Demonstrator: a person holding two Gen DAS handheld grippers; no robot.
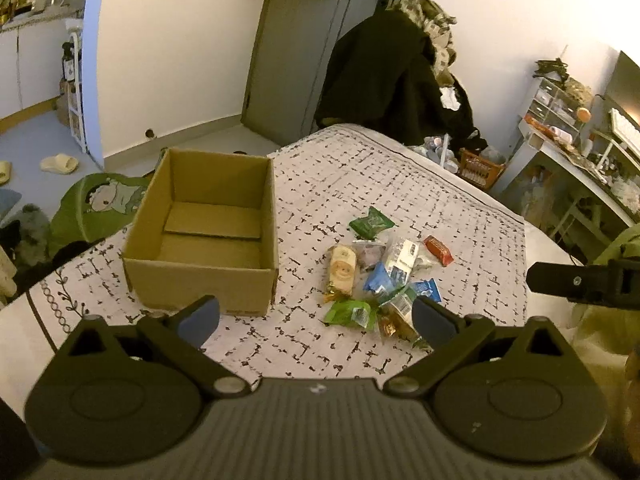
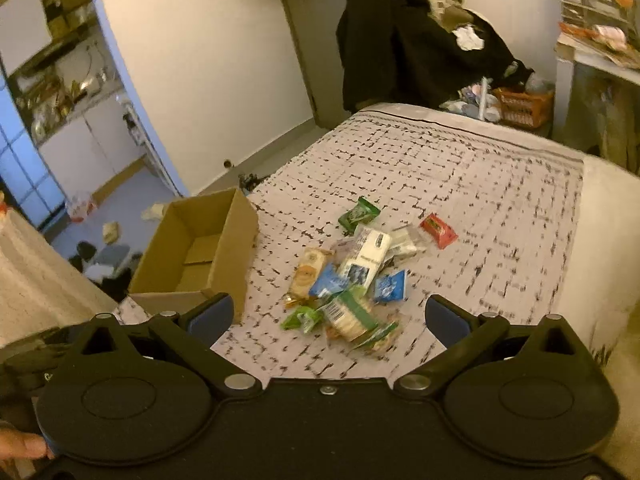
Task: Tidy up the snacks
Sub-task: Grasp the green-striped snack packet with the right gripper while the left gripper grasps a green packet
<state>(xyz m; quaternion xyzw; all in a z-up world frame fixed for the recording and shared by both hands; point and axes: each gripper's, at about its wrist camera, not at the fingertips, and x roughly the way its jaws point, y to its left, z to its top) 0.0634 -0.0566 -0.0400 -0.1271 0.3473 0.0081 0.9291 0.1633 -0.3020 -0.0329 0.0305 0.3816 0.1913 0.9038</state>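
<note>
Nearest the cameras, the left tool (image 1: 316,316) and the right tool (image 2: 328,318) both hover above the bed with their blue-padded fingers spread wide and nothing between them. Just beyond them, a loose heap of small wrapped snack packets (image 1: 380,276) lies on the white bedspread with a black grid pattern (image 1: 460,208): a bright green crinkled packet (image 1: 348,314) at the near edge, a tan biscuit pack with a round face printed on it (image 1: 342,270) on the left, blue foil sachets (image 1: 380,280) in the middle, a white carton-like pack (image 1: 402,258) over them, a dark green packet (image 1: 372,222) at the far side and a red wrapped bar (image 1: 439,250) apart to the right. To the left of the heap, not touching it, stands the open brown cardboard box (image 1: 208,224), which holds no snacks. The task seems to be at its very start, with the first pick not yet made. The next move probably calls for lowering one tool onto a packet at the rim of the heap, such as the bright green one, closing on it alone, then carrying it left over the box wall.
</note>
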